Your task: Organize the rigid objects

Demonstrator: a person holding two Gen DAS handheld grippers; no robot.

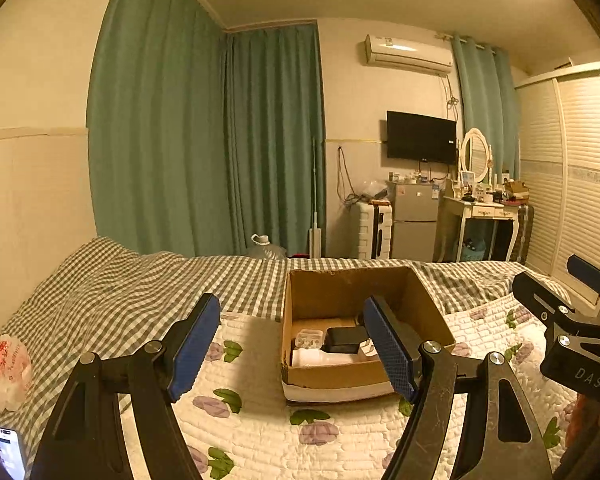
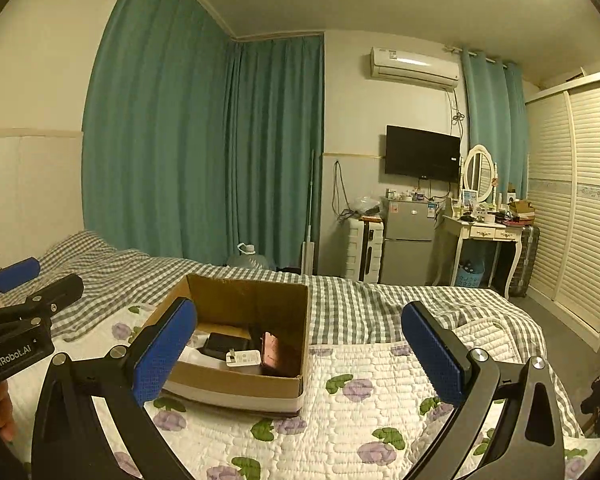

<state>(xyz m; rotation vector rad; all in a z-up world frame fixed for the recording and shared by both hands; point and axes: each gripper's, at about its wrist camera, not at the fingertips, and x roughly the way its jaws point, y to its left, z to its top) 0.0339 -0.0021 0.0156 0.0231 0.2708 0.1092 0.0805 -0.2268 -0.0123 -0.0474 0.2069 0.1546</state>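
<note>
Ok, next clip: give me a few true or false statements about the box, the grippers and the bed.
1. The cardboard box sits on the floral quilt. True.
2. The box is empty. False: it holds several items, among them a black case and a white charger.
3. The left gripper is shut on an item. False: its jaws are wide apart and hold nothing.
4. The right gripper is open. True.
5. A phone lies on the bed with its screen lit. True.
</note>
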